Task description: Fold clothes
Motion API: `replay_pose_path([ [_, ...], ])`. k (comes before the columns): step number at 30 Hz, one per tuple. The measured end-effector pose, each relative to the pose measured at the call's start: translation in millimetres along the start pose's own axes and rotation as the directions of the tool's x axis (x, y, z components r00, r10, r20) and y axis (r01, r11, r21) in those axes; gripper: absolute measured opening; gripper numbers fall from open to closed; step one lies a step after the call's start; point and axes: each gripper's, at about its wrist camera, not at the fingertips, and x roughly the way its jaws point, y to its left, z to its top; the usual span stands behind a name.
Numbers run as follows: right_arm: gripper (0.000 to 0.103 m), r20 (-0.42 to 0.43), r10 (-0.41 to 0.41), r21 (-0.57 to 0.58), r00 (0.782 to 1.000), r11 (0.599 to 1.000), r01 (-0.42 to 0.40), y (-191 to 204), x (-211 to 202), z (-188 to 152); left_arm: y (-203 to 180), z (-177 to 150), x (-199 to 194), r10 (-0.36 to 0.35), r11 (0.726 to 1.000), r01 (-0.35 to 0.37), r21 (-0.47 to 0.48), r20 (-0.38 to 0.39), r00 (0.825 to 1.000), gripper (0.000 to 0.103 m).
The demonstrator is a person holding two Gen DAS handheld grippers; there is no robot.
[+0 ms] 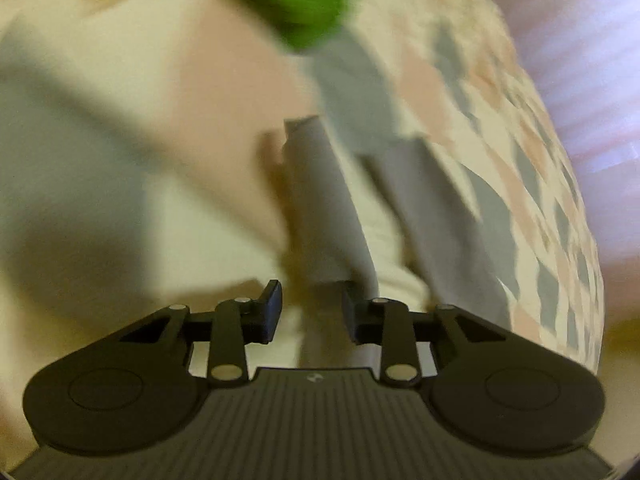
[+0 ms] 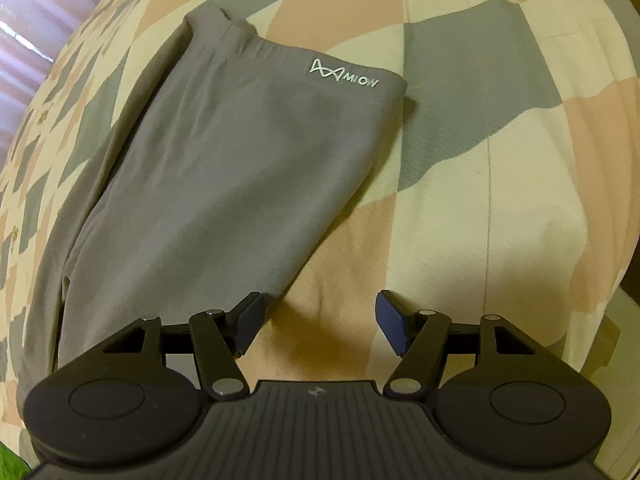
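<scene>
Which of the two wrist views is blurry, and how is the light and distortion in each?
Left wrist view: heavy motion blur smears the grey garment and a green item, though the left gripper stays sharp. Right wrist view: sharp, the white logo readable on the grey garment; warm, dim light, with a soft shadow under the right gripper. Both show fisheye bulging of the patterned bedcover.

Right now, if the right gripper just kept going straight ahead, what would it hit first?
Most likely the checked bedspread. The open right gripper points at bare cover just beside the grey trousers, whose edge lies by its left finger. Depth is hard to judge.
</scene>
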Motion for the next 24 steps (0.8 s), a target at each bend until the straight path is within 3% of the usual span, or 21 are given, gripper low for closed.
replay_pose_path([
  [4, 0.069, -0.004, 0.003, -0.015, 1.0, 1.0, -0.003, 3.8, -0.2, -1.5, -52.9, -7.4, 15.1, -0.042, 0.97, 0.052, 0.236, -0.047, 0.998, 0.028],
  [7, 0.071, -0.007, 0.012, -0.021, 1.0, 1.0, -0.012, 4.3, -2.6, -3.9, -56.3, -19.2, 0.9, -0.033, 0.951, 0.04, 0.306, -0.026, 0.999, 0.028],
  [12, 0.074, -0.002, 0.013, -0.006, 1.0, 1.0, -0.013, -2.1, -3.7, -8.3, -28.9, -1.3, -0.6, 0.003, 0.977, 0.0, 0.214, -0.017, 1.0, 0.028],
  [16, 0.075, -0.002, 0.007, -0.01, 1.0, 1.0, -0.007, -2.7, -3.0, -13.0, -32.7, 13.9, 14.7, 0.015, 0.977, -0.01, 0.213, -0.021, 1.0, 0.031],
  [17, 0.076, -0.003, 0.006, -0.014, 1.0, 1.0, -0.006, -1.9, -3.1, -13.7, -34.5, 16.1, 19.5, 0.019, 0.977, -0.014, 0.215, -0.023, 1.0, 0.03],
  [19, 0.077, -0.005, 0.003, -0.023, 1.0, 1.0, -0.004, -0.1, -3.5, -14.3, -38.1, 20.4, 29.0, 0.027, 0.976, -0.021, 0.218, -0.028, 0.999, 0.005],
  [21, 0.077, -0.009, 0.003, -0.029, 1.0, 1.0, -0.003, 0.6, -4.7, -13.8, -41.3, 23.6, 35.2, 0.03, 0.974, -0.024, 0.224, -0.025, 0.999, 0.004],
  [24, 0.077, -0.002, 0.002, -0.027, 1.0, 1.0, -0.003, -2.6, -9.1, -11.3, -35.2, 16.3, -11.5, 0.003, 0.969, -0.021, 0.246, 0.074, 0.997, 0.004],
])
